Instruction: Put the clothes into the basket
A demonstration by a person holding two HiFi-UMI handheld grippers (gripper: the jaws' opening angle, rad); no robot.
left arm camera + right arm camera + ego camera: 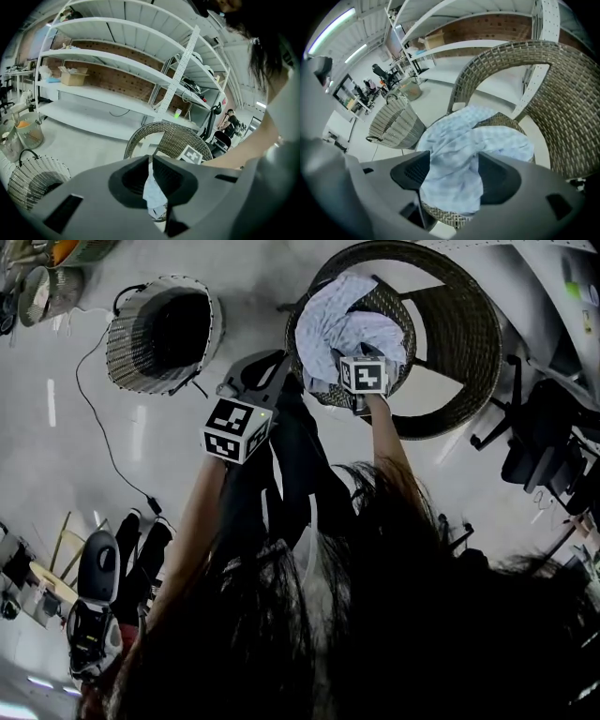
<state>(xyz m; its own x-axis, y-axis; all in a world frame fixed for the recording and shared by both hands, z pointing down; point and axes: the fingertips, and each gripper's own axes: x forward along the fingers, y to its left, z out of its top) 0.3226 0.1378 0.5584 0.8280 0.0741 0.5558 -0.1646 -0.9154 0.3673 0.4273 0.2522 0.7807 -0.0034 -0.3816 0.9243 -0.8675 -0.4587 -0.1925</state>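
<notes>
Lift wide-open, empty right gripper [452, 168] off pale blue checked cloth [487, 140] in brown wicker basket [440, 216]. Then release left gripper [151, 161], pinched on its edge, low inside.

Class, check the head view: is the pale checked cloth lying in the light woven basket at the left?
No: the pale checked cloth is heaped on the dark wicker basket, while the light woven basket shows none.

Pale blue faint-checked garment [459, 159]; brown woven basket [440, 216]; second basket [131, 345] grey-white striped.
</notes>
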